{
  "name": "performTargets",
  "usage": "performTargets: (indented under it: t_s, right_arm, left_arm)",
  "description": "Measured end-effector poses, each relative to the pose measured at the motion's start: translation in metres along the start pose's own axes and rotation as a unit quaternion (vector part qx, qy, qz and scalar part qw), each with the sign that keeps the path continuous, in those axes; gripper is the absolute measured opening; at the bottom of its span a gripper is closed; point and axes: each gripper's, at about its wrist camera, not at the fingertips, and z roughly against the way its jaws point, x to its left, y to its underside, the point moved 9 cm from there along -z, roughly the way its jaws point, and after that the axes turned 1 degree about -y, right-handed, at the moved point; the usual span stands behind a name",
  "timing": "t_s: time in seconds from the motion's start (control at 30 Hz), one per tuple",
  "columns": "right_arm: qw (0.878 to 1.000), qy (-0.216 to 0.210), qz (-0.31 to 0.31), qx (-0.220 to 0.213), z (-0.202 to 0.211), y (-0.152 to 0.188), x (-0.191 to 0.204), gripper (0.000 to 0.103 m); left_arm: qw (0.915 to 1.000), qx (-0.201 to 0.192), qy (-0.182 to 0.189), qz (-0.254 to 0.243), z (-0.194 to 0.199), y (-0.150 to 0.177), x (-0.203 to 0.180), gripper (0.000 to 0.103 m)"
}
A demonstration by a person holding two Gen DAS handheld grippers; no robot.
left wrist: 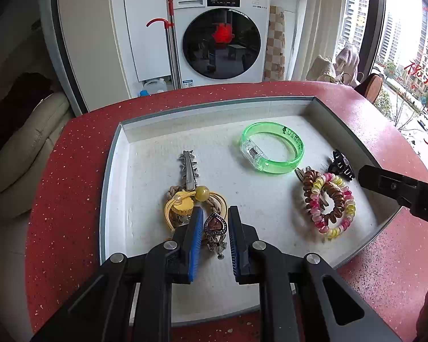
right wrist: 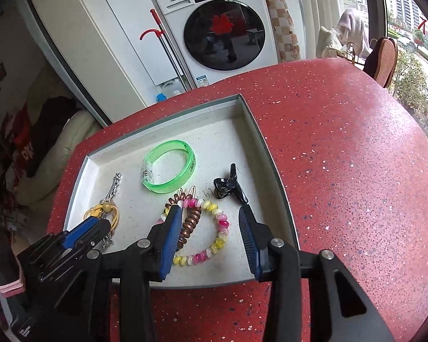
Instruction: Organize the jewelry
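A white tray (left wrist: 114, 176) is set on a red speckled countertop (right wrist: 356, 171), a washing machine (left wrist: 219, 34) behind. The heart brooch (left wrist: 215, 226) between the left gripper's (left wrist: 214, 228) barely parted fingers is seen only in the left view; the right gripper (right wrist: 211, 222) is spread over coil hair ties (right wrist: 214, 228).

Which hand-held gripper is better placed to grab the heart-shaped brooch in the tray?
Left. The left hand-held gripper already straddles the heart-shaped brooch, its blue pads on either side. The right hand-held gripper hangs open over the pink and yellow coil bracelet, across the tray.

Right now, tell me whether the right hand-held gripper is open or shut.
Open. The right hand-held gripper hangs over the coil bracelets in the tray, fingers apart and gripping nothing.
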Motion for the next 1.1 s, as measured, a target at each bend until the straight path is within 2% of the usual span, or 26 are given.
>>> performTargets:
  t_s: [0.37,0.4,0.43,0.47,0.5,0.57,0.97,1.1]
  right_arm:
    - [1.0,-0.01,-0.001,-0.007,0.015,0.002,0.005,0.045]
    - [1.0,-0.01,-0.001,-0.006,0.014,0.002,0.005,0.045]
    - [1.0,-0.009,0.0,-0.005,0.015,0.003,0.005,0.045]
    - [1.0,-0.009,0.0,-0.004,0.015,0.004,0.005,0.045]
    - [1.0,-0.009,-0.001,-0.003,0.015,0.004,0.004,0.045]
    - [1.0,-0.008,-0.001,-0.002,0.015,0.004,0.003,0.045]
    - [1.0,0.006,0.012,0.023,0.004,0.007,0.003,0.045]
    - [0.999,0.003,0.017,0.029,0.003,0.007,0.005,0.056]
  left_arm:
    - [1.0,0.001,-0.008,-0.002,0.004,-0.004,-0.001,0.036]
    - [0.9999,0.001,-0.01,-0.003,0.004,-0.004,-0.001,0.043]
    - [0.9999,0.0,-0.014,-0.004,0.004,-0.005,0.0,0.073]
    - [0.9998,-0.006,-0.02,-0.003,0.006,-0.006,0.001,0.089]
    - [0.9994,-0.021,-0.027,0.0,0.011,-0.008,0.002,0.1]
    - [0.9988,-0.036,-0.032,-0.004,0.017,-0.011,0.004,0.1]
    - [0.9984,-0.019,-0.052,-0.013,0.013,-0.011,0.011,0.103]
    - [0.9984,-0.02,-0.051,-0.012,0.016,-0.009,0.012,0.103]
